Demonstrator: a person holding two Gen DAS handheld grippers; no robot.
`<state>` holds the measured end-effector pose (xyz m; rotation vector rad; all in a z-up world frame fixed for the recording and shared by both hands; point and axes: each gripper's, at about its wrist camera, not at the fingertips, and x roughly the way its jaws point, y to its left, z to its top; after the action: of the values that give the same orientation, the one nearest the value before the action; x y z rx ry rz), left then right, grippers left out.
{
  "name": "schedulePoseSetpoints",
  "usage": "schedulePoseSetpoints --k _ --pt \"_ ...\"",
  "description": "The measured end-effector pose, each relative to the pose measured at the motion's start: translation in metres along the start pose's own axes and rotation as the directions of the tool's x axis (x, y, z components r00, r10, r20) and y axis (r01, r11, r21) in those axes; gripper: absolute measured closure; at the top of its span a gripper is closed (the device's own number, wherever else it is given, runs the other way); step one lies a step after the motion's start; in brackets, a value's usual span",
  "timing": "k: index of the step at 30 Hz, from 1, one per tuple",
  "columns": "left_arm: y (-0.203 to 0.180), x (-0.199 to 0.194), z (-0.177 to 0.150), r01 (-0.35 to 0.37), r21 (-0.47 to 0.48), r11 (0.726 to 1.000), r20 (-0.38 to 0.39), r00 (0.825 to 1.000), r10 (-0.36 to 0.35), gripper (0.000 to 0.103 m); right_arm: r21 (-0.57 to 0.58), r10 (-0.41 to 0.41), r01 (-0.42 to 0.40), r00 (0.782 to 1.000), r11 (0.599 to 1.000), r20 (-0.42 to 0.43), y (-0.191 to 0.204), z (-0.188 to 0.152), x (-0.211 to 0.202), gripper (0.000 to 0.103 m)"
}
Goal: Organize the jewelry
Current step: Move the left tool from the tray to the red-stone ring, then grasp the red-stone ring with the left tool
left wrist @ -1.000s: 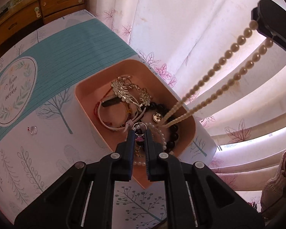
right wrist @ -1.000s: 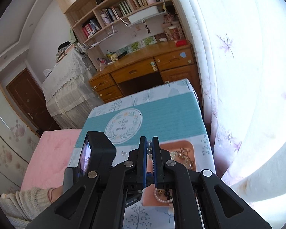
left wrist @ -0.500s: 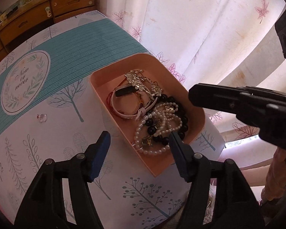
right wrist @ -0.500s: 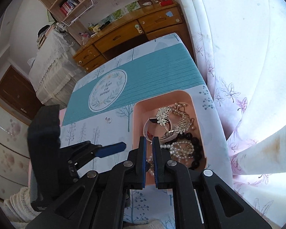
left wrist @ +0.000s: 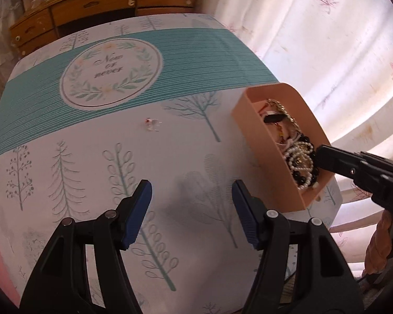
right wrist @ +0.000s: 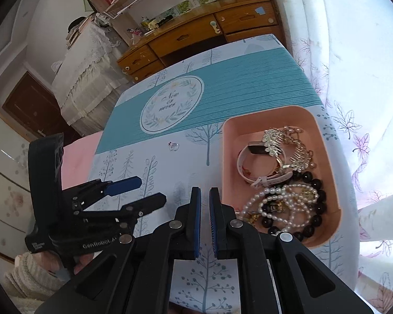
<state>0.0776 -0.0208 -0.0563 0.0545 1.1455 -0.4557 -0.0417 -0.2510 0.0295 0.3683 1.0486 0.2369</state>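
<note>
A pink tray [right wrist: 325, 141] at the table's right edge holds a pearl necklace [right wrist: 280, 201], black beads [right wrist: 317, 204], a gold comb [right wrist: 283, 141] and a white band [right wrist: 245, 167]. The tray also shows in the left wrist view [left wrist: 264, 151]. A small ring [left wrist: 151, 124] lies loose on the tablecloth, also in the right wrist view [right wrist: 174, 146]. My left gripper [left wrist: 191, 206] is open and empty above the cloth, left of the tray. My right gripper [right wrist: 205, 209] is nearly shut with nothing between its fingers, just left of the tray's near end.
The table wears a tree-print cloth with a teal band and round wreath emblem [left wrist: 111, 74]. White curtains [right wrist: 353, 52] hang close on the right. A wooden desk with drawers [right wrist: 196, 34] stands beyond the table. A pink bed edge [right wrist: 76, 157] lies at the left.
The pearl necklace went from hanging in both grippers into the tray. My left gripper opened and swung left over the cloth. My right gripper came down beside the tray.
</note>
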Motion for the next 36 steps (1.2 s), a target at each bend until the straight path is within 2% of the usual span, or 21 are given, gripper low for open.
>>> schedulePoseSetpoints --k 5,11,13,15,23,31,36 --pt "0.027 0.002 0.009 -0.056 0.012 0.998 0.046 0.997 0.055 0.042 -0.052 -0.026 0.029 0.999 0.998 0.046 0.028 -0.001 0.027 0.096" --pt "0.029 0.028 0.027 -0.054 0.133 0.990 0.063 0.997 0.046 0.043 -0.087 -0.008 0.012 0.999 0.996 0.045 0.050 0.007 0.069 0.096" --pt "0.031 0.037 0.034 -0.050 0.192 0.980 0.059 0.997 0.040 0.047 -0.094 -0.010 0.013 0.999 0.995 0.032 0.057 0.012 0.086 0.096" --pt "0.033 0.046 0.041 -0.049 0.247 0.968 0.050 0.998 0.037 0.057 -0.101 -0.011 0.013 1.000 0.995 0.024 0.060 0.015 0.099 0.096" --pt "0.033 0.082 0.058 -0.061 0.419 0.906 0.005 0.998 0.065 0.074 -0.117 -0.010 0.011 1.000 0.993 0.013 0.062 0.025 0.125 0.096" --pt "0.030 0.094 0.072 -0.009 0.472 0.882 -0.004 1.000 0.012 0.076 -0.116 -0.011 0.011 1.000 0.993 -0.001 0.058 0.029 0.133 0.096" --pt "0.030 0.099 0.077 0.037 0.465 0.884 -0.019 0.999 -0.032 0.085 -0.104 -0.014 0.013 1.000 0.994 -0.006 0.054 0.030 0.136 0.096"
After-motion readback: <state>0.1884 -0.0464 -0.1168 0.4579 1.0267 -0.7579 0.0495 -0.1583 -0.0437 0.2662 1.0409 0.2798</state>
